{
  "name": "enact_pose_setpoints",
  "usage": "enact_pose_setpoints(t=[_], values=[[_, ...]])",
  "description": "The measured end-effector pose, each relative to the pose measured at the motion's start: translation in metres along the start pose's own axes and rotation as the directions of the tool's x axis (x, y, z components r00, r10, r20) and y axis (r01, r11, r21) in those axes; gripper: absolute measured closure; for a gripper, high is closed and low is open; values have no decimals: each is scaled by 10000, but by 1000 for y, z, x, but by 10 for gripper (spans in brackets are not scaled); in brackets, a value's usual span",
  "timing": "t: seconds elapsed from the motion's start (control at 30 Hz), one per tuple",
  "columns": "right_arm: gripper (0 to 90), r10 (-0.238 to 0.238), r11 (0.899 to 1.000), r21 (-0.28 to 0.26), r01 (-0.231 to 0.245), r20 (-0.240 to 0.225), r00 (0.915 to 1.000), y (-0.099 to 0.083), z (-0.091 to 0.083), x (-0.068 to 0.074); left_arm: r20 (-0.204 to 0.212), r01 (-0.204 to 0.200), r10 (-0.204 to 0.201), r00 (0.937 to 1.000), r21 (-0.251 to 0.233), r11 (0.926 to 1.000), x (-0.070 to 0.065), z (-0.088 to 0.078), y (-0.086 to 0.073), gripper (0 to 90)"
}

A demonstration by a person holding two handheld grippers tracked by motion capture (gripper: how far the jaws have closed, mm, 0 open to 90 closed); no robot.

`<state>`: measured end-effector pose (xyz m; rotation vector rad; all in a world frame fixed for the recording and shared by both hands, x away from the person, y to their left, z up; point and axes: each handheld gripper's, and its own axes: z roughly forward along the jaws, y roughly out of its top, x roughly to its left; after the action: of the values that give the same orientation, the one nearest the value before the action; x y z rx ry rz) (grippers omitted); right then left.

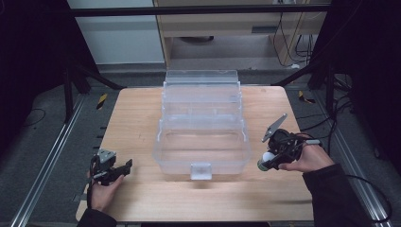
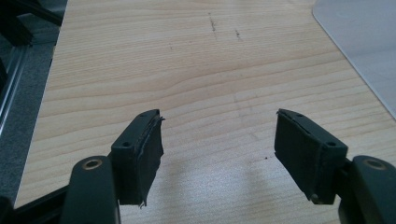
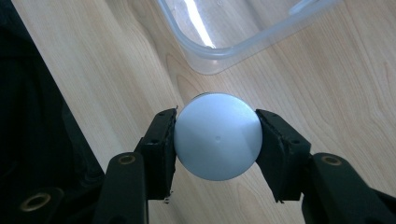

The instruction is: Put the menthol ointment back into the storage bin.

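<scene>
Right tongs (image 3: 215,135) clamp a pale round ball (image 3: 217,135) beside the clear bin (image 1: 202,127); left tongs (image 2: 218,154) gape empty above the surface (image 2: 196,70).

Round white cap (image 3: 217,135): its top face is seen in the right gripper view; whatever lies beneath it is hidden, so the held thing's kind cannot be told. In the high view it is too small to make out, a pale blob with a greenish end (image 1: 265,160).

Clear plastic box (image 3: 243,44): cut off by the top edge of the right gripper view, one rounded corner being seen. In the left gripper view a pale corner (image 2: 369,42) is cut off by the right edge.

Right gripper (image 3: 217,140): jaw bases cut off by the bottom edge.

Left gripper (image 2: 218,156): bodies cut off below; pad edges frayed.

Forearms: cut off at the high view's bottom edge.
</scene>
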<state>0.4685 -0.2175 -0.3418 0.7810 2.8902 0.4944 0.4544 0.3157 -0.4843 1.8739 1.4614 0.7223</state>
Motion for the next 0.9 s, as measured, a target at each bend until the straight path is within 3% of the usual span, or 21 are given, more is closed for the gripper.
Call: enact_pose_setpoints(t=[0.57, 0.9], values=[[506, -200, 9998, -39, 200, 30, 9998, 32, -21, 0, 9, -58, 58, 10000, 25, 10000, -1, 0, 0, 319], [506, -502, 9986, -174, 502, 5, 9987, 54, -15, -2, 6, -62, 62, 10000, 16, 10000, 0, 0, 0, 320]])
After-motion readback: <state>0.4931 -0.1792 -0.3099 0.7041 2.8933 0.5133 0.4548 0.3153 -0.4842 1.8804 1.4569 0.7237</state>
